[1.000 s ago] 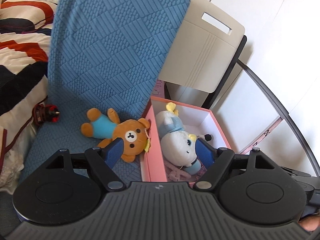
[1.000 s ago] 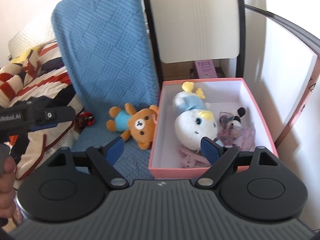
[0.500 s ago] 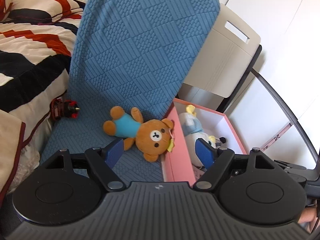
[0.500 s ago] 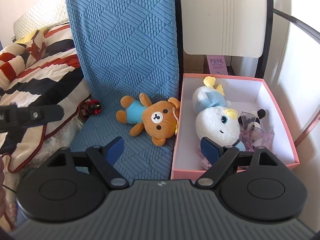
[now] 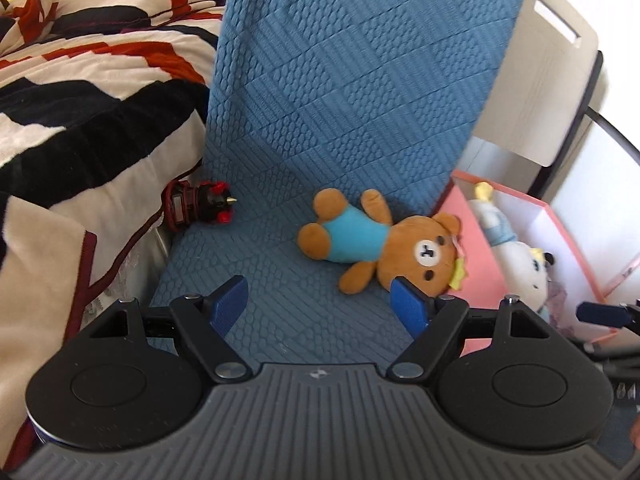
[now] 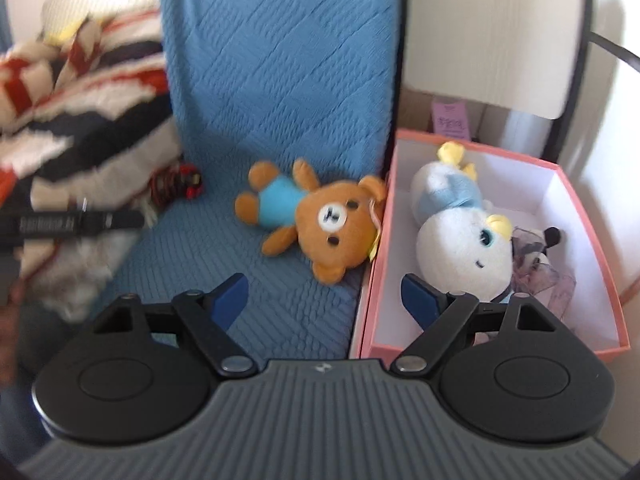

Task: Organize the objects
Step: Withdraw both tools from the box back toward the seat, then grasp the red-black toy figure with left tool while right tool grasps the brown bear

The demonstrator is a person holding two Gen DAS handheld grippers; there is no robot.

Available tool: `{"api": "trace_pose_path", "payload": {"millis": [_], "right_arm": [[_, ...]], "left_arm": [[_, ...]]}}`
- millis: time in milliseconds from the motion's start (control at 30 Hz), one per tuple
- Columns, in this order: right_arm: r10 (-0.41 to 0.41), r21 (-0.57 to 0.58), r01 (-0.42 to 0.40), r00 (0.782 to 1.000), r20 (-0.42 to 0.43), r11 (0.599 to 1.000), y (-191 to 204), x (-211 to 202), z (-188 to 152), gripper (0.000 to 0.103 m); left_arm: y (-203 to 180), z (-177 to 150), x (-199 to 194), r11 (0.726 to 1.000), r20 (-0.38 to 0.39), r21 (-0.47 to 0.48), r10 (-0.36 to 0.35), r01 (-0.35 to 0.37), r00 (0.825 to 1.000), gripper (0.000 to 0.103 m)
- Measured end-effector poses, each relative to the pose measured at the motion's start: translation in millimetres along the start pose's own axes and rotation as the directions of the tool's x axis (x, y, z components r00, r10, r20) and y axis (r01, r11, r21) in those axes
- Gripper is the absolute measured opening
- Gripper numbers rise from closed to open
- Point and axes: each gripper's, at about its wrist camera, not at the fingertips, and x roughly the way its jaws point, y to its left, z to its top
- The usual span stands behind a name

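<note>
A brown teddy bear [image 5: 384,240] in a blue shirt lies on the blue quilted seat [image 5: 280,312], its head against the pink box [image 5: 472,264]. It also shows in the right wrist view [image 6: 316,216]. The pink box [image 6: 500,350] holds a white and blue plush [image 6: 456,236] and a small black-eared toy [image 6: 544,248]. A small red and black toy [image 5: 200,204] sits at the seat's left edge. My left gripper [image 5: 320,304] is open and empty, just before the bear. My right gripper [image 6: 324,296] is open and empty, over the seat and box edge.
A striped red, black and cream blanket [image 5: 80,100] lies left of the seat. A beige chair back [image 6: 492,32] stands behind the box. The blue cushion back [image 5: 360,60] rises behind the bear. The left gripper's arm [image 6: 68,224] shows at the left in the right wrist view.
Both grippers have shifted left, so the bear and seat sit more central. The left gripper now faces the bear rather than the box. Jaws stay open.
</note>
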Motion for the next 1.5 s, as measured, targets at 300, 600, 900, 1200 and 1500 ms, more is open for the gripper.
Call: {"api": "trace_pose_path", "payload": {"millis": [300, 600, 900, 1200, 1500], "right_arm": [[-0.050, -0.121, 0.052, 0.999, 0.012, 0.991, 1.5, 41.6, 0.7, 0.085], [-0.037, -0.302, 0.029, 0.999, -0.019, 0.953, 22.5, 83.9, 18.8, 0.085], [-0.084, -0.490, 0.043, 0.994, -0.063, 0.871, 38.6, 135.6, 44.8, 0.085], [-0.118, -0.699, 0.034, 0.990, -0.072, 0.715, 46.9, 176.7, 42.9, 0.085], [-0.138, -0.781, 0.009, 0.986, -0.099, 0.624, 49.5, 209.9, 43.2, 0.085]], "left_arm": [[19.1, -9.1, 61.1, 0.984, 0.073, 0.035, 0.174, -0.177, 0.982, 0.082], [10.6, -3.0, 111.6, 0.910, 0.082, 0.272, 0.301, -0.312, 0.950, 0.082], [8.6, 11.3, 171.6, 0.752, 0.102, 0.507, 0.434, -0.422, 0.895, 0.082], [25.7, 19.2, 221.5, 0.617, 0.088, 0.643, 0.529, -0.454, 0.844, 0.082], [34.6, 20.1, 253.7, 0.516, 0.085, 0.743, 0.559, -0.427, 0.825, 0.082]]}}
